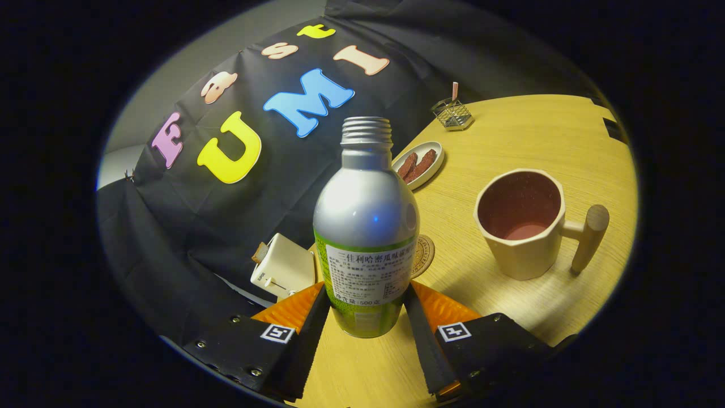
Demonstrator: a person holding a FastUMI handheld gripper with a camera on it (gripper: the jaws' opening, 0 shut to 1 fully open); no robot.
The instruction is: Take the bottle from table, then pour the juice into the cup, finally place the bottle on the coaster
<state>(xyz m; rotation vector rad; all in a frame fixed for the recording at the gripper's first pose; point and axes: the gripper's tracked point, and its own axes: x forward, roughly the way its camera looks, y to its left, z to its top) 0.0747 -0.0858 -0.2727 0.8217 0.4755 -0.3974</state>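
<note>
bottle point(365, 226): stood between the fingers, cap off, base seemingly on the table point(538, 136) (view tilted, lift hard to judge).
gripper point(365, 309): both fingers pressed the bottle's lower sides, pinching it.
step: likely taking the bottle; the grip should stay firm and the neck upright until over the cup.
cup point(524, 224): sat beyond the right finger, apart from the bottle, handle pointing away.
coaster point(423, 256): lay just behind the bottle, partly hidden.
</note>
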